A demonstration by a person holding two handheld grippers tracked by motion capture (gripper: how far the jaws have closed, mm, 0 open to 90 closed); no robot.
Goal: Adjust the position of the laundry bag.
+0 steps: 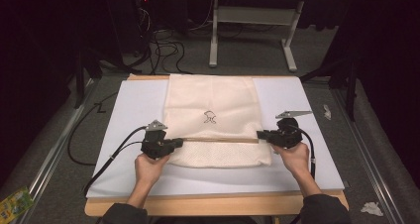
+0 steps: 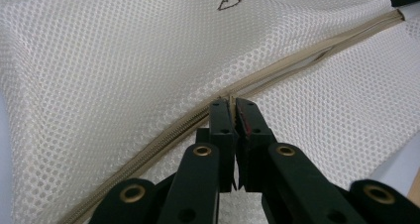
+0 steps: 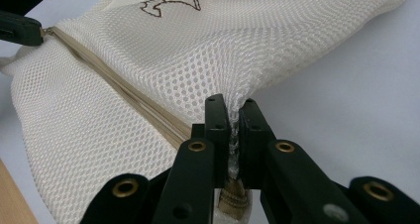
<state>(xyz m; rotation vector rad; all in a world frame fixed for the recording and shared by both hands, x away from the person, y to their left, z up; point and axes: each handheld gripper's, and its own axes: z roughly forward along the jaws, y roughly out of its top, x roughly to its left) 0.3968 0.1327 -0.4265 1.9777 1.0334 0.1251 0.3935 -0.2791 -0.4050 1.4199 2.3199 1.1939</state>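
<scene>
High view: cream honeycomb-mesh bag [image 1: 213,105] (zippered)

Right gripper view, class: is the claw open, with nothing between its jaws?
No: the right claw is shut, pinching a fold of the mesh bag.

A dim room: grey carpet floor [image 1: 247,60], black cables [image 1: 166,48], and a white-legged table frame [image 1: 252,16] behind.

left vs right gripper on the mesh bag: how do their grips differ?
The left gripper pinches the tan zipper itself, at the bag's left end; the right gripper pinches bunched mesh beside the zipper, at the right end of the mesh bag. Both are shut on the bag, pointing inward along the zipper line.
</scene>
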